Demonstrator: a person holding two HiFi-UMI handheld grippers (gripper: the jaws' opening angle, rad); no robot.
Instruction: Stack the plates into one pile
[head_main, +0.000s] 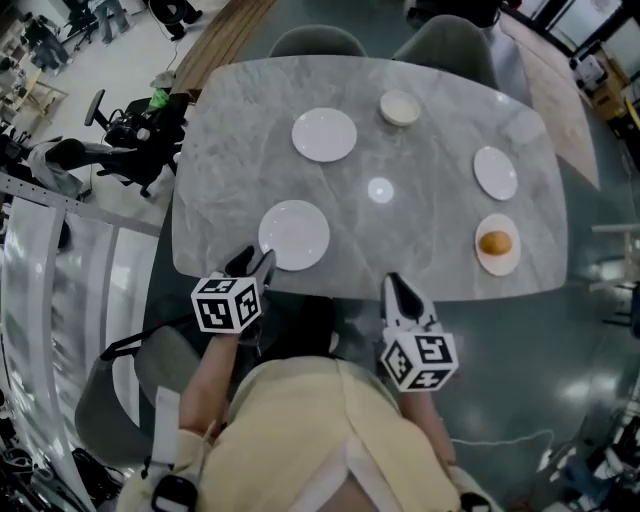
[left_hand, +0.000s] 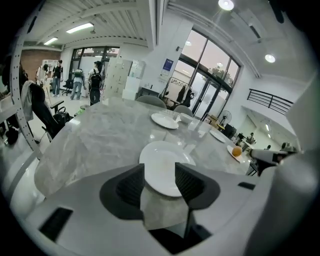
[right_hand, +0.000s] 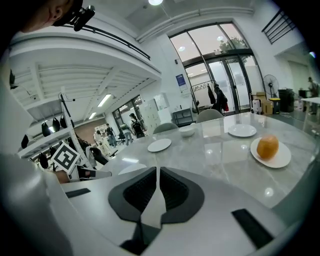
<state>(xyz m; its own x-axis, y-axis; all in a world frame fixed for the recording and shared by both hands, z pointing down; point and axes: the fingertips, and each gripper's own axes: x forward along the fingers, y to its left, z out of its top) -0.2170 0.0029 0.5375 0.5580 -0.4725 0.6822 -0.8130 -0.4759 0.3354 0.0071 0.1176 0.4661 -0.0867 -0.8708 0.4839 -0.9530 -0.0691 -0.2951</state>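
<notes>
Several white plates lie apart on the grey marble table (head_main: 420, 240). The nearest plate (head_main: 294, 235) (left_hand: 162, 167) is at the front left. Another plate (head_main: 324, 134) lies further back, one plate (head_main: 495, 172) is at the right, and a plate (head_main: 497, 258) holding an orange (head_main: 495, 242) sits in front of it. A small white bowl (head_main: 400, 107) stands at the far side. My left gripper (head_main: 260, 264) (left_hand: 160, 177) is open at the nearest plate's near rim, which shows between the jaws untouched. My right gripper (head_main: 396, 290) (right_hand: 157, 187) is shut and empty at the table's front edge.
Two grey chairs (head_main: 318, 42) (head_main: 445, 45) stand behind the table. An office chair (head_main: 120, 130) sits off its left side, and another chair (head_main: 120, 385) is beside me at the front left. People stand far off in the left gripper view (left_hand: 95, 82).
</notes>
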